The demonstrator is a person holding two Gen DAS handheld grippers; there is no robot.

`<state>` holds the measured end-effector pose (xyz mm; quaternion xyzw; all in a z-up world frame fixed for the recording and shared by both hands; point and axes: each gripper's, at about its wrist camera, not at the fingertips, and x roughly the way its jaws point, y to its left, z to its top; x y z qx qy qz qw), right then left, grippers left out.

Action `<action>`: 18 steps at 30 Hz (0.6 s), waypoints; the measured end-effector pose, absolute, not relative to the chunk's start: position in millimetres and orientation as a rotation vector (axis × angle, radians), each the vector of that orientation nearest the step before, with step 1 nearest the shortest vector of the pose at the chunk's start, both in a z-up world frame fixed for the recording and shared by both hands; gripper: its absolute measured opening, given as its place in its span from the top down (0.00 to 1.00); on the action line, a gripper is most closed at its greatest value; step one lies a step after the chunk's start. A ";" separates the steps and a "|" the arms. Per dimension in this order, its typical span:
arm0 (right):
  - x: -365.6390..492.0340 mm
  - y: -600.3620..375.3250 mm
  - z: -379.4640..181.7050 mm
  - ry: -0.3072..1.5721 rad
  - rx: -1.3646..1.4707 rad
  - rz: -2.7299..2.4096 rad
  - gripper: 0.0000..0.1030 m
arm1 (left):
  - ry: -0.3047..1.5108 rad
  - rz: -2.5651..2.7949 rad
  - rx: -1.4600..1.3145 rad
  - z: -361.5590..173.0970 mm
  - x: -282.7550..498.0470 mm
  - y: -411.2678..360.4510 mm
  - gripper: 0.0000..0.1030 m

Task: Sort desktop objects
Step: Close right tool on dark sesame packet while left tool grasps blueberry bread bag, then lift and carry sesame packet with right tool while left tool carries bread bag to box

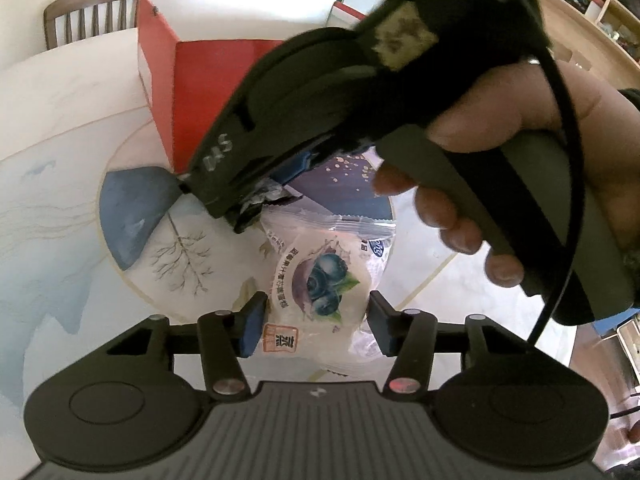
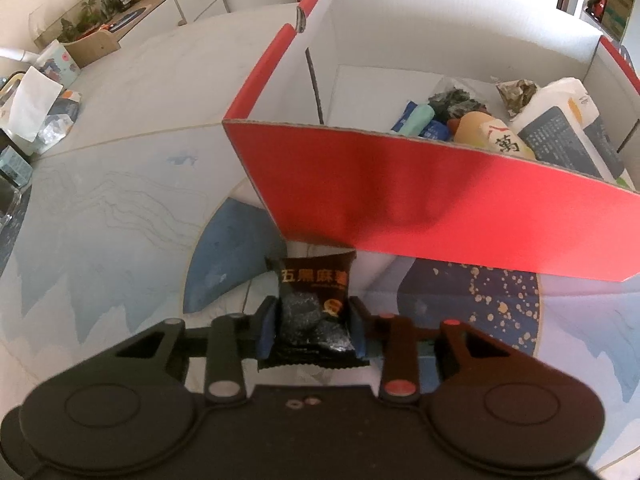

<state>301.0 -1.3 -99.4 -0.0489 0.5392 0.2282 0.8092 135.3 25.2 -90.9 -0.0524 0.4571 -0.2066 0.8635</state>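
Note:
A white snack packet with a blueberry picture (image 1: 320, 276) lies on the printed table mat. My left gripper (image 1: 316, 326) has its blue pads against the packet's two sides. My right gripper (image 2: 312, 328) is shut on a black snack packet (image 2: 314, 300) resting on the mat just in front of the red cardboard box (image 2: 400, 184). In the left wrist view a hand (image 1: 500, 120) holds the right gripper (image 1: 248, 208) just beyond the blueberry packet, with the crumpled black packet (image 1: 260, 200) at its tips. The red box (image 1: 208, 92) stands behind it.
The box holds several things, among them a white tissue pack (image 2: 568, 128), a yellow packet (image 2: 488, 136) and blue packs (image 2: 416, 120). A wooden chair (image 1: 88, 12) stands at the table's far side. A tissue box (image 2: 36, 100) and clutter sit at the table's left edge.

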 end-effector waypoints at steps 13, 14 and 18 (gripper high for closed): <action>298.3 -6.5 -91.3 1.121 -0.120 0.477 0.67 | 0.954 -0.448 -0.113 -80.1 126.5 31.6 0.51; 298.3 -8.7 -90.4 1.120 -0.116 0.474 0.67 | 0.961 -0.449 -0.111 -80.3 125.1 32.3 0.51; 294.7 -15.5 -88.3 1.108 -0.124 0.457 0.67 | 0.981 -0.458 -0.124 -87.2 122.2 38.7 0.51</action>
